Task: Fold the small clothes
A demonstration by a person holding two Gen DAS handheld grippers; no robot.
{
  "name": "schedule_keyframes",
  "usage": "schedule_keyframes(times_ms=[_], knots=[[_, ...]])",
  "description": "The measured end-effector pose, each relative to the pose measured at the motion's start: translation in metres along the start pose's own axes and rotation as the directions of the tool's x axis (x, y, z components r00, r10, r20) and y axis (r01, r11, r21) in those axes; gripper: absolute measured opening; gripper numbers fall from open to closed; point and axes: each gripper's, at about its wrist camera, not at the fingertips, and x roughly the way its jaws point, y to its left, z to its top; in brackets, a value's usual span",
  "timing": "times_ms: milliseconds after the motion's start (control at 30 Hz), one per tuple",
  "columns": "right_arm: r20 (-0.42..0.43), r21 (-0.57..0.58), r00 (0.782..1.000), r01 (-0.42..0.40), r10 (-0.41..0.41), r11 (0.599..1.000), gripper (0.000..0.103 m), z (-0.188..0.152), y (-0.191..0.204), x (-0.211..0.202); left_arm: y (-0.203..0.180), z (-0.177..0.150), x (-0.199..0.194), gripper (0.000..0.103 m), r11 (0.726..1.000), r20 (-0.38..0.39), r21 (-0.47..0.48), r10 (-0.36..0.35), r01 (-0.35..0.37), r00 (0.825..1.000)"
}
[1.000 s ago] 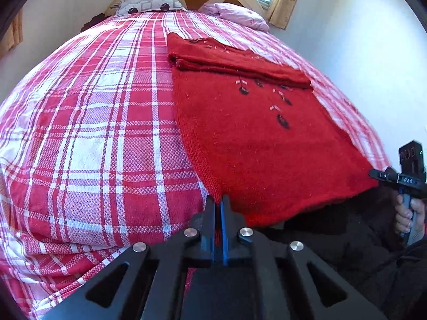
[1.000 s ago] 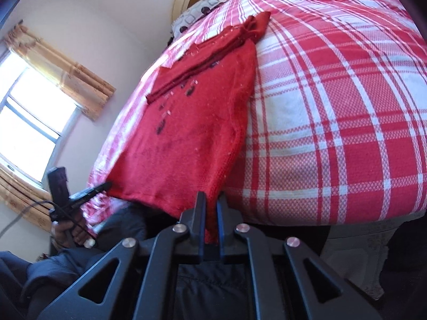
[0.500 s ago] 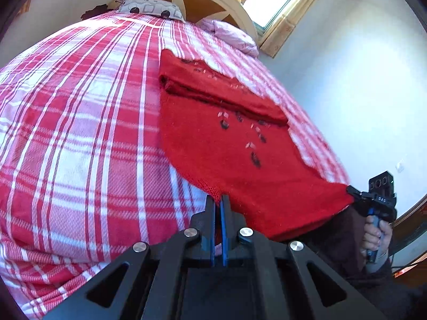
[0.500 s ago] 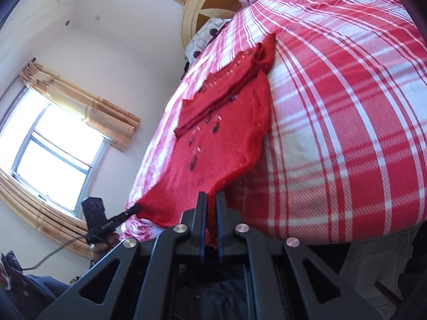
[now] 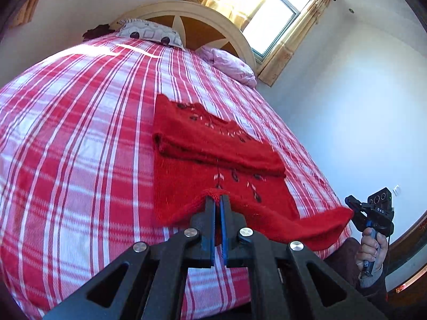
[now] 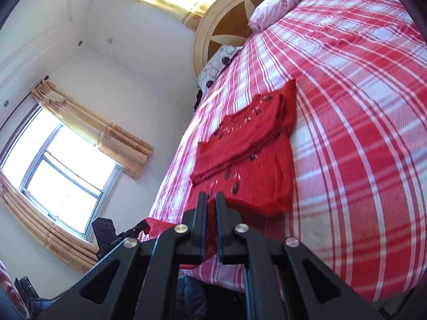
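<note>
A red knitted sweater (image 5: 213, 160) with small dark motifs lies on the plaid bed; its far end is folded over into a thick band. My left gripper (image 5: 218, 200) is shut on one near hem corner. My right gripper (image 6: 210, 200) is shut on the other hem corner and also shows in the left wrist view (image 5: 352, 208). The left gripper shows in the right wrist view (image 6: 141, 226). Both corners are lifted above the bed, and the hem sags between them over the sweater's body (image 6: 256, 181).
The bed (image 5: 80, 160) has a red and white plaid cover. A patterned pillow (image 5: 149, 33) and a pink pillow (image 5: 229, 62) lie by the arched headboard (image 5: 192, 18). A white wall (image 5: 360, 106) runs close along the bed's right side. Curtained windows (image 6: 61, 165) are behind.
Both grippers have lifted the hem corners and carried them forward over the sweater toward the headboard. The near part of the sweater has come up off the bed edge.
</note>
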Motion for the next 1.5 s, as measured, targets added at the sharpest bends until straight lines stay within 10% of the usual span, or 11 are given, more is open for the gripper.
schedule_keyframes(times_ms=[200, 333, 400, 467, 667, 967, 1033, 1067, 1133, 1500], knots=[[0.037, -0.014, 0.999, 0.001, 0.0, 1.0, 0.008, 0.039, 0.006, 0.008, 0.001, 0.029, 0.026, 0.002, 1.0, -0.009, 0.011, 0.029, -0.029, 1.0], [0.018, -0.128, 0.988, 0.152, -0.151, 0.98, 0.016, 0.039, 0.012, 0.022, 0.009, 0.027, 0.036, 0.002, 1.0, -0.037, -0.012, 0.026, -0.026, 0.999], [-0.056, -0.129, 0.984, 0.163, -0.172, 0.978, 0.063, 0.028, 0.005, 0.03, 0.012, 0.024, 0.039, 0.002, 0.999, -0.045, -0.023, 0.028, -0.029, 0.999], [-0.157, -0.113, 0.97, 0.17, -0.187, 0.979, 0.072, 0.006, -0.004, 0.035, 0.015, 0.021, 0.037, 0.003, 0.999, -0.046, -0.035, 0.026, -0.027, 0.999], [-0.385, 0.03, 0.914, 0.153, -0.13, 0.988, 0.06, -0.075, -0.032, 0.046, 0.014, 0.017, 0.031, 0.002, 0.999, -0.033, -0.036, 0.018, -0.019, 0.999], [-0.472, 0.144, 0.877, 0.176, -0.089, 0.974, 0.061, -0.125, -0.059, 0.076, 0.016, 0.009, 0.026, 0.003, 0.999, -0.031, -0.032, 0.023, -0.024, 0.999], [-0.474, 0.177, 0.879, 0.141, -0.041, 0.974, 0.045, -0.125, -0.058, 0.083, 0.018, 0.008, 0.027, 0.003, 0.999, -0.036, -0.039, 0.02, -0.021, 0.999], [-0.476, 0.177, 0.879, 0.133, -0.034, 0.975, 0.02, -0.126, -0.056, 0.086, 0.019, 0.008, 0.028, 0.002, 0.999, -0.036, -0.041, 0.019, -0.02, 0.999], [-0.482, 0.145, 0.875, 0.14, -0.054, 0.979, 0.012, -0.123, -0.048, 0.093, 0.02, 0.01, 0.027, 0.002, 0.999, -0.032, -0.043, 0.013, -0.014, 0.999], [-0.122, -0.025, 0.992, -0.02, 0.017, 1.0, 0.01, -0.015, 0.019, 0.04, 0.021, 0.047, 0.032, 0.002, 0.997, 0.004, -0.072, -0.012, 0.012, 1.0]])
